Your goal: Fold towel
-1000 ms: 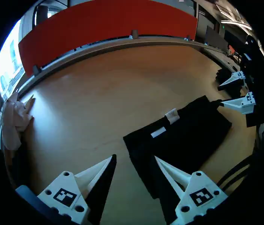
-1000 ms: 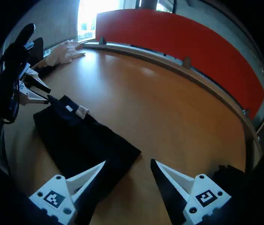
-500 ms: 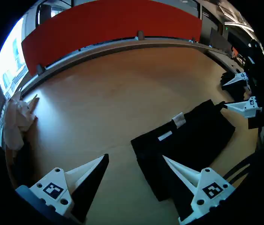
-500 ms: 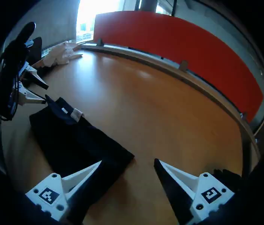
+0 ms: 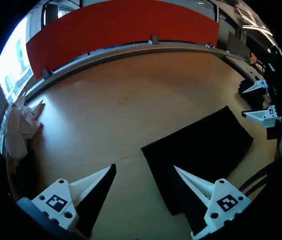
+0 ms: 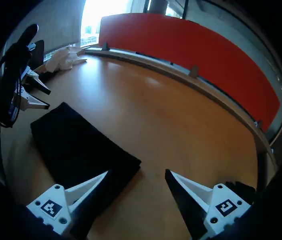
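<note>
Black towel (image 5: pixel 199 148) lies flat on the wooden table (image 5: pixel 113 104) as a folded rectangle, edges fairly square, no loose corner raised. Left gripper (image 5: pixel 143 168): fingers spread wide, nothing between them. In the left gripper view its right-hand finger overlaps the towel's near corner and its left-hand finger is over bare wood; cannot tell whether the finger touches the cloth. Right gripper (image 6: pixel 137 173): also spread wide and holding nothing. In the right gripper view its left-hand finger overlaps the towel's near end and its right-hand finger is over bare table. Each gripper also shows farther off in the other's view, at an opposite short end of the towel. The right one sits at the right edge of the left gripper view, fingertips just beside the towel's far end and apart from it. The left one sits at the left edge of the right gripper view, tips near the towel's far corner, with dark cables looped beside it. A pale crumpled cloth (image 5: pixel 19 128) rests at the table's far edge, well apart from the towel. A red partition panel (image 5: pixel 117 28) runs along the back of the table, and a bright window (image 5: pixel 11 68) is beyond it. A dark bundle (image 6: pixel 241 188) lies beside the right gripper's right-hand finger; too dim to identify.
</note>
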`<state>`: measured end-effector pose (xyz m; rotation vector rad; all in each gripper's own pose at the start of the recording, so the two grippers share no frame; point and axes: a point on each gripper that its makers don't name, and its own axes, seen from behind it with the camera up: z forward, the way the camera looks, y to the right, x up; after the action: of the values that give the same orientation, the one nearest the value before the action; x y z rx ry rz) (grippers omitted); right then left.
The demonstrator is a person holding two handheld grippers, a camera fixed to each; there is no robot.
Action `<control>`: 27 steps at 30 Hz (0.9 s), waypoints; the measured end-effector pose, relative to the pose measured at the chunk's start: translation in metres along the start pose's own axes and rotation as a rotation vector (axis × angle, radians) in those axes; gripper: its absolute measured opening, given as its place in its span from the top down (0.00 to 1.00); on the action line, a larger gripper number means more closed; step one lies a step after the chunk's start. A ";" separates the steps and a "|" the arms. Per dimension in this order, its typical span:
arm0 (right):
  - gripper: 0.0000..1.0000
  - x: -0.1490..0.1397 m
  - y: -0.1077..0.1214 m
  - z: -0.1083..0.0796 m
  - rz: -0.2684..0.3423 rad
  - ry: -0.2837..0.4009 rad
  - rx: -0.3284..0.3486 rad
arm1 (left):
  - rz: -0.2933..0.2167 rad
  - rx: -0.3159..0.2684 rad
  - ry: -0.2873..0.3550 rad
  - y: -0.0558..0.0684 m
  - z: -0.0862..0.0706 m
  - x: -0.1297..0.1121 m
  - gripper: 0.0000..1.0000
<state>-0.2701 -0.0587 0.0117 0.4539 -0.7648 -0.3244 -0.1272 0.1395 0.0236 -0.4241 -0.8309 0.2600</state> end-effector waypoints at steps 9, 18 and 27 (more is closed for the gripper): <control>0.00 -0.006 -0.011 -0.010 0.009 -0.001 0.019 | -0.015 -0.009 -0.002 0.006 -0.011 -0.011 0.04; 0.00 -0.022 -0.033 -0.028 0.027 -0.006 0.041 | -0.062 0.001 -0.008 0.010 -0.032 -0.040 0.04; 0.00 -0.039 -0.050 -0.045 0.048 -0.011 0.053 | -0.127 0.004 -0.015 0.017 -0.049 -0.066 0.04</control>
<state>-0.2699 -0.0719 -0.0654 0.4832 -0.7955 -0.2629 -0.1341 0.1165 -0.0563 -0.3642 -0.8680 0.1479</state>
